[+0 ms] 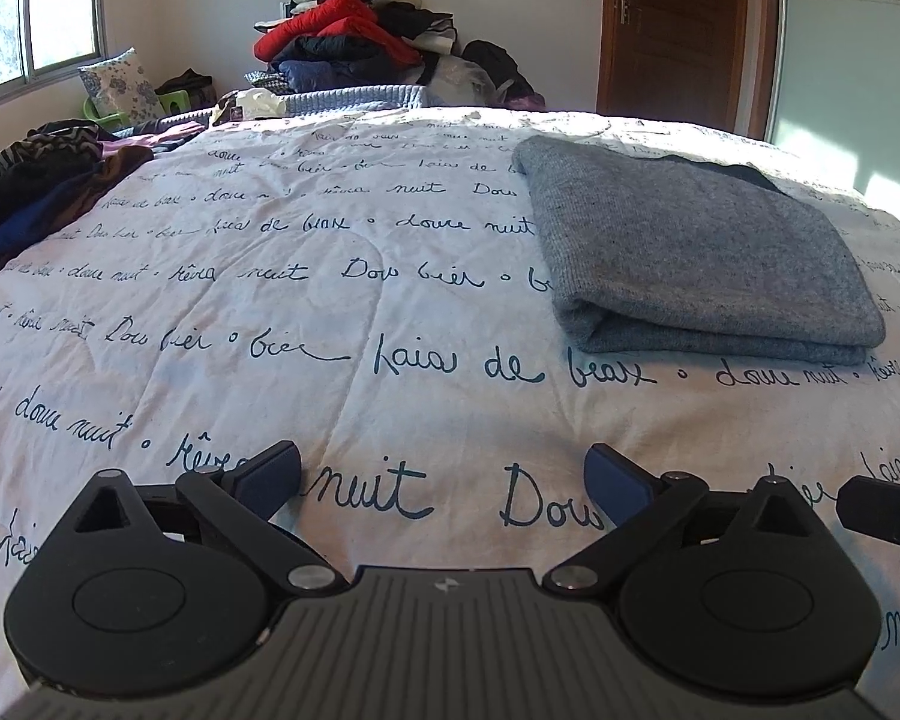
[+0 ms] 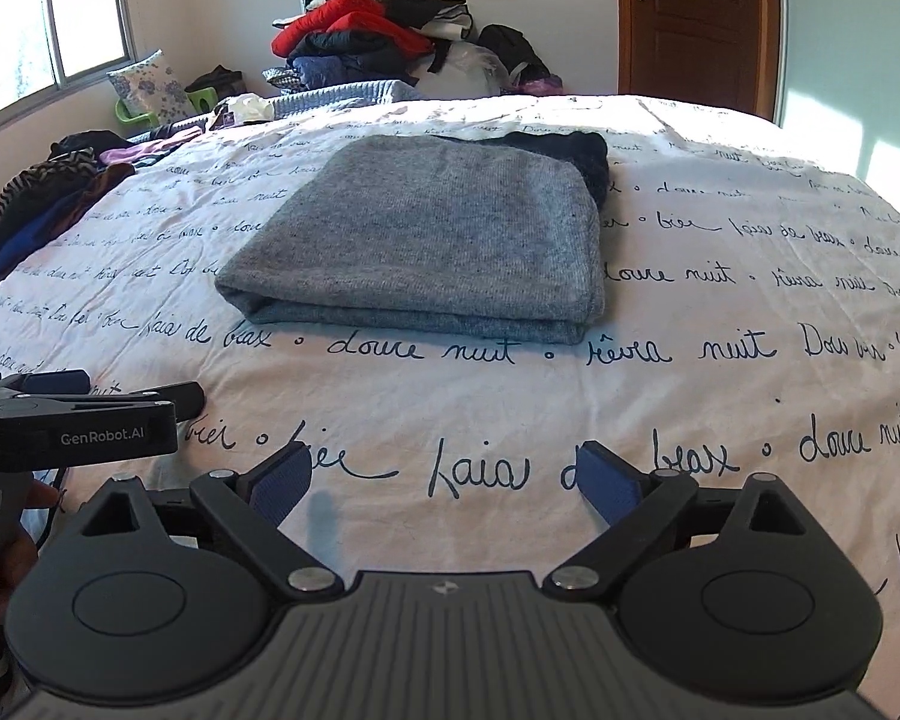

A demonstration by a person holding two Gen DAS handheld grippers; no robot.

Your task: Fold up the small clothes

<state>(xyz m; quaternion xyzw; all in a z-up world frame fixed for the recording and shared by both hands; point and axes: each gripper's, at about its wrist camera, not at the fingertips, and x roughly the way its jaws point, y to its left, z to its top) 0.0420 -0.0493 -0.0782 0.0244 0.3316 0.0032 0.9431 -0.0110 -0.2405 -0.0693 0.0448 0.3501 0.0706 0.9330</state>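
both tools, left tool (image 1: 444, 480) and right tool (image 2: 444, 480), hang released and empty over the bed (image 1: 270, 312), likely since the grey knit (image 2: 426, 240) already lies folded.

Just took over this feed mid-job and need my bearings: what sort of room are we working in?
Most likely a home bedroom. The work surface is a bed under a white quilt printed with French script, a folded grey garment lies on it, and a heap of clothes sits against the far wall near a wooden door.
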